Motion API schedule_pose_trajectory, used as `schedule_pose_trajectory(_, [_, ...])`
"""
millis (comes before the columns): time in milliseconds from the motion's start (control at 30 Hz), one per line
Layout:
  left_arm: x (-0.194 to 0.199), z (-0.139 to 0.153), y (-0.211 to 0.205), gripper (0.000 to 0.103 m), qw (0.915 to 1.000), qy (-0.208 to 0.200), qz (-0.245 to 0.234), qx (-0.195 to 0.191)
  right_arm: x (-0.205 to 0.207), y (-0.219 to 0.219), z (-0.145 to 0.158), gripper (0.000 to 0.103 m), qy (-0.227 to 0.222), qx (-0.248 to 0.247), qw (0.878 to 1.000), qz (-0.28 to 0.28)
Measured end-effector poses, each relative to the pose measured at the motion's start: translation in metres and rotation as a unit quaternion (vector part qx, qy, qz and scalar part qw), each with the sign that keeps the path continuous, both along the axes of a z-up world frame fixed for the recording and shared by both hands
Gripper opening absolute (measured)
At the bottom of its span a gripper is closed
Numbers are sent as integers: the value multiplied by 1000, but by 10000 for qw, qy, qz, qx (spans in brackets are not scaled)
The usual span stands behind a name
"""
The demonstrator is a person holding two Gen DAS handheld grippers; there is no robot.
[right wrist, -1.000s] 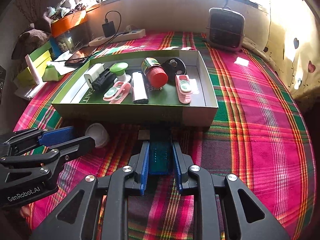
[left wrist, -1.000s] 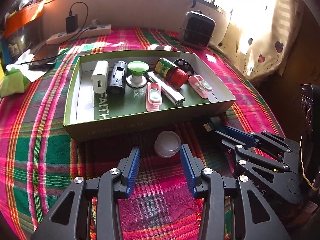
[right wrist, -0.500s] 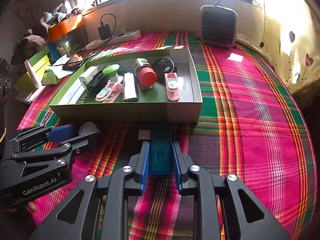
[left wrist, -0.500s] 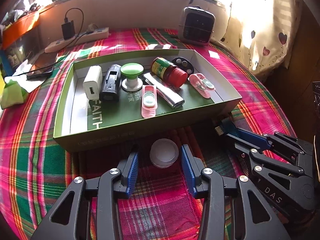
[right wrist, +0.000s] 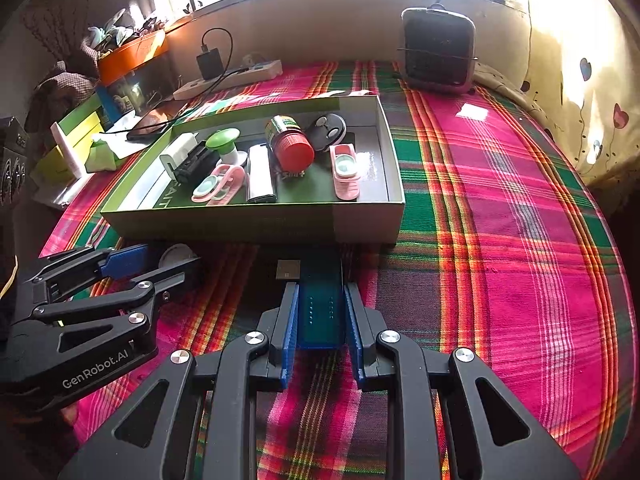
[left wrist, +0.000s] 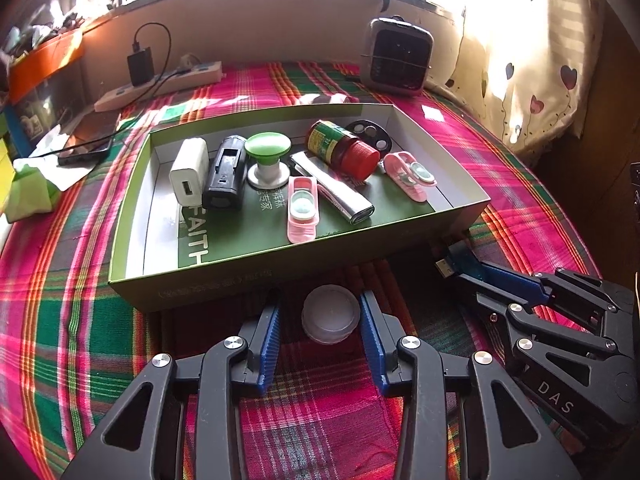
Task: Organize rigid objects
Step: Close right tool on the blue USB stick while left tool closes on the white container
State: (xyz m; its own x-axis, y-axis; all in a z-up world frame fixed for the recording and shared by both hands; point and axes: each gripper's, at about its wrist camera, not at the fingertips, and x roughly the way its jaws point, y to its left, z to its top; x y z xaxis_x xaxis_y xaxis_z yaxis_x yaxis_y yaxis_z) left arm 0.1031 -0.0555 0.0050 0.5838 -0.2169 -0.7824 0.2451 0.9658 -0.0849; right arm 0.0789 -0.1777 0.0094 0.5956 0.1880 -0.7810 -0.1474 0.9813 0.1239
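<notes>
A small round translucent pot (left wrist: 331,314) lies on the plaid cloth just in front of the green cardboard box (left wrist: 240,280). My left gripper (left wrist: 320,308) straddles the pot and its jaws are closing. The right pad is at the pot's edge and a gap remains on the left. My right gripper (right wrist: 320,296) is shut on a flat blue USB device (right wrist: 320,308), held just above the cloth before the box's front wall (right wrist: 240,224). The box holds a white charger (left wrist: 188,176), a black block (left wrist: 226,172), a red-capped bottle (left wrist: 340,148) and pink cases (left wrist: 302,208).
A small grey heater (left wrist: 400,56) stands at the back, with a power strip (left wrist: 160,88) and charger cable to its left. A phone (left wrist: 88,140) and a green packet (left wrist: 28,196) lie left of the box. A curtain (left wrist: 520,60) hangs on the right.
My left gripper has come forward so the round pot now sits between its fingers, and the fingers have narrowed. The right gripper keeps the blue device and has barely moved.
</notes>
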Motion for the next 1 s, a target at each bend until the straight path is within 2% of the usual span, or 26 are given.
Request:
schedule_pose_trajectory(267, [0,0,2,27,10000,-12,13,-7,0,0,0,23,-1,-11,10000,0])
schedule_pose_trajectory(1000, [-6,7,3,27,9999,-77,-19,-96,-2,1,1,23,-44,-50,10000,-8])
